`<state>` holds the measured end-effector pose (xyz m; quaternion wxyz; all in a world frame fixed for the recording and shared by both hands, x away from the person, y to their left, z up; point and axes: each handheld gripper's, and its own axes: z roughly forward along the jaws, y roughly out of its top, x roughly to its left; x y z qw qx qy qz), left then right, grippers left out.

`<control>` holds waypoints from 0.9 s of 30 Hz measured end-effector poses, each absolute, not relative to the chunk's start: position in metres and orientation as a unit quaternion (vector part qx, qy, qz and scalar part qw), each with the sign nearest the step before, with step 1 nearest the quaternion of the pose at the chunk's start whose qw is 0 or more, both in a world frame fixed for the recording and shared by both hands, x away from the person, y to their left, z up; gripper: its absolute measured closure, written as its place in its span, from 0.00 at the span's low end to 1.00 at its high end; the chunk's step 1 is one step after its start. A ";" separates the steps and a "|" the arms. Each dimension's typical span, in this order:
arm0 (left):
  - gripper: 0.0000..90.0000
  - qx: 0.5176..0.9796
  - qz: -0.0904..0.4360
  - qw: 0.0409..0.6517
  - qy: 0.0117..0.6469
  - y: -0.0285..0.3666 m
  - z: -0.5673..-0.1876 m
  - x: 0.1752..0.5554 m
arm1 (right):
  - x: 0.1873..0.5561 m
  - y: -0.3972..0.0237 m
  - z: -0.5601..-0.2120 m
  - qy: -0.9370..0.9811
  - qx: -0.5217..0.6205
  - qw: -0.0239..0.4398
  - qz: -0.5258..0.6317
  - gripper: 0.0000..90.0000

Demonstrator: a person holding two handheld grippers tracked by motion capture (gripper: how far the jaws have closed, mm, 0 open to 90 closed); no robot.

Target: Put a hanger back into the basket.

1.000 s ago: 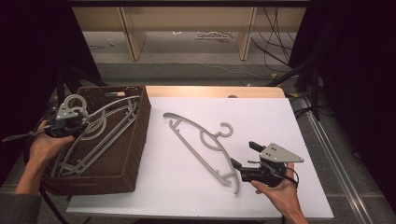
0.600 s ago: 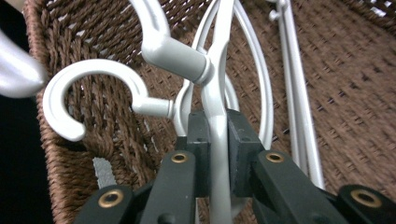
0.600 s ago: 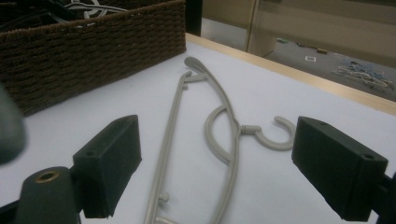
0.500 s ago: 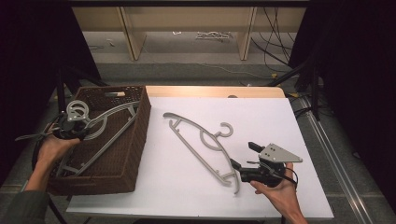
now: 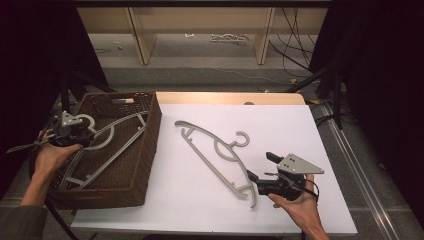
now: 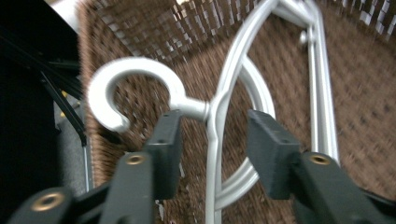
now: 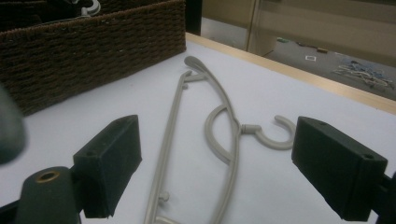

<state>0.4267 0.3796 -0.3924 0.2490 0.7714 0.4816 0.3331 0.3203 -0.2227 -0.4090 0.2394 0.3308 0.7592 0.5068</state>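
Observation:
A grey plastic hanger point(image 5: 120, 121) lies slantwise in the brown wicker basket point(image 5: 147, 150) at the table's left. My left gripper point(image 5: 82, 132) hovers over its hook end. In the left gripper view the jaws stand open on either side of the hanger's neck point(image 6: 212, 116), just below the hook point(image 6: 135, 74), with gaps showing. A second grey hanger point(image 5: 215, 165) lies flat on the white table top. My right gripper point(image 5: 261, 166) rests low by that hanger's near end, jaws wide open and nothing between them. The right gripper view has the hanger point(image 7: 231, 140) stretching away ahead.
The basket wall point(image 7: 93, 46) rises to the left of the table hanger. A wooden strip point(image 5: 230, 97) runs along the table's far edge. Beyond it are shelving legs and cables on the floor. Bare white surface point(image 5: 290, 130) lies right of the hanger.
My left gripper has shifted slightly over the basket near the hanger's hook. The right gripper and the table hanger have stayed put.

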 end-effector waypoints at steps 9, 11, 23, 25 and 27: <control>0.42 0.737 0.343 0.295 0.503 0.374 -0.377 0.417 | 0.320 -0.222 -0.409 0.760 0.330 0.240 0.507 0.19; 0.39 0.728 0.335 0.310 0.511 0.372 -0.375 0.414 | 0.320 -0.223 -0.409 0.759 0.330 0.239 0.507 0.19; 0.35 0.702 0.315 0.403 0.496 0.343 -0.358 0.392 | 0.319 -0.222 -0.409 0.760 0.331 0.241 0.505 0.19; 0.34 0.694 0.305 0.430 0.490 0.336 -0.354 0.387 | 0.319 -0.222 -0.409 0.759 0.330 0.241 0.507 0.19; 0.34 0.689 0.293 0.456 0.481 0.327 -0.351 0.381 | 0.319 -0.221 -0.409 0.760 0.335 0.232 0.506 0.19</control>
